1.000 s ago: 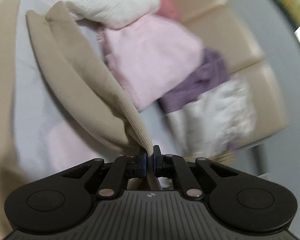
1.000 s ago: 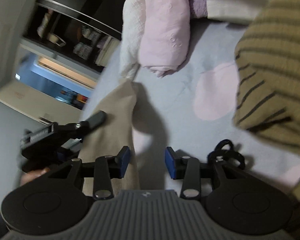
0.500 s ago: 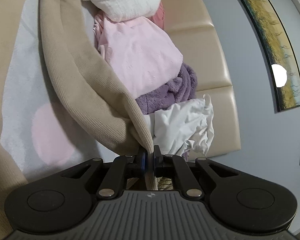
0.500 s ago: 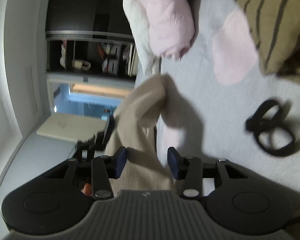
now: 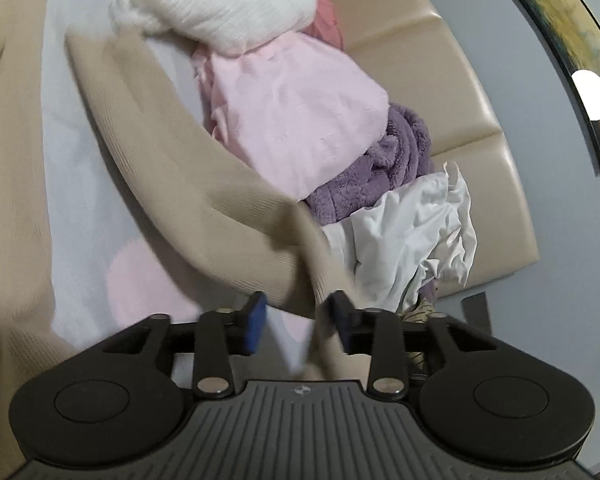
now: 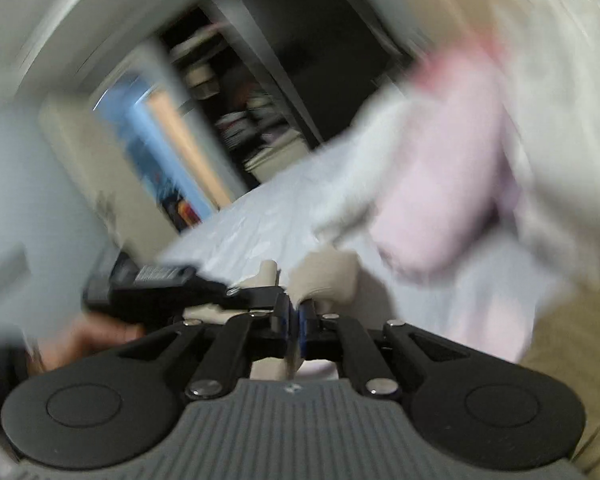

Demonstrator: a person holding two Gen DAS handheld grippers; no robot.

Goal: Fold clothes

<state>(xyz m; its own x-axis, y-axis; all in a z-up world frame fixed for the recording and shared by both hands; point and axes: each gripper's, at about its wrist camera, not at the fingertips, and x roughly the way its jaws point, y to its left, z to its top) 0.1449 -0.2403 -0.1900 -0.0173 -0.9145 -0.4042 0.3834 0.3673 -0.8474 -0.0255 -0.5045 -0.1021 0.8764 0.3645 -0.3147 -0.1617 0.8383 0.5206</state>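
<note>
The right gripper is pressed together on a fold of the beige garment, which lies on the bed. The left gripper is spread, with cloth between its jaws. The garment's long axis runs forward from both grippers.

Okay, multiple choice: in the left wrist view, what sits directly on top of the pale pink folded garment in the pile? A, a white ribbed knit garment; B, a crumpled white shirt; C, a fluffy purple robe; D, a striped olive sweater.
A: the white ribbed knit garment rests on the upper end of the pale pink folded garment, while the purple and crumpled white pieces lie at its other end.
</note>
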